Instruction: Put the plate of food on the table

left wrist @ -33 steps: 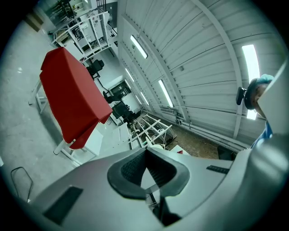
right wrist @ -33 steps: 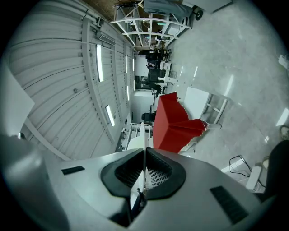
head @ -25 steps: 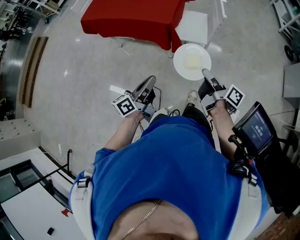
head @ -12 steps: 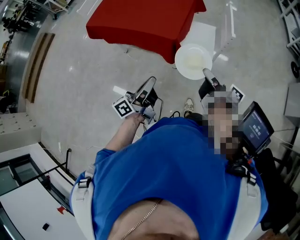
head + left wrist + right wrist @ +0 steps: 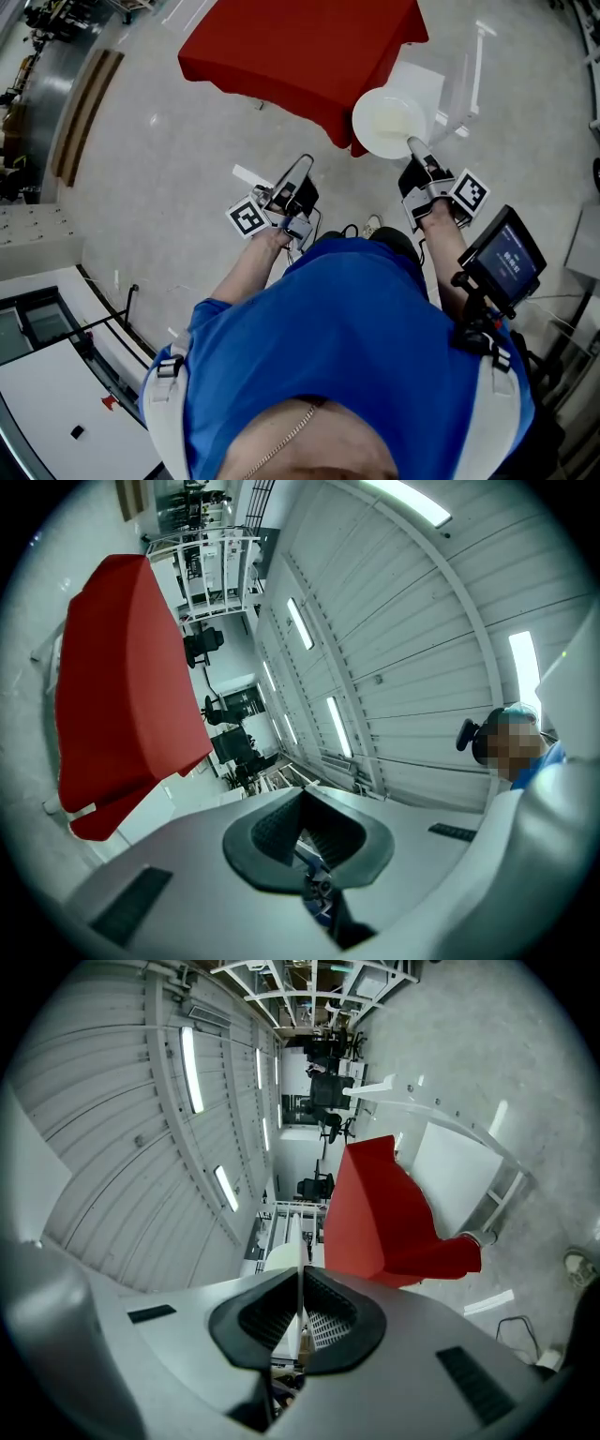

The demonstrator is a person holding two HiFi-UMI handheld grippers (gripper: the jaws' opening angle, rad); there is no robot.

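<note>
The right claw point(image 5: 300, 1321) is closed on the rim of a white plate point(image 5: 292, 1241) — seen edge-on, a thin pale line between the ribbed pads point(image 5: 267, 1312). Farther off stands the red-draped surface point(image 5: 380, 1208), with a white frame point(image 5: 459, 1162) just beside it on the grey floor point(image 5: 469, 1044).

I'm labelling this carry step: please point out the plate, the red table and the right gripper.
plate point(image 5: 384, 120), head view, middle of its white face.
red table point(image 5: 300, 47), head view, top of its red cloth.
right gripper point(image 5: 411, 142), head view, jaw tips shut on the plate's rim.
</note>
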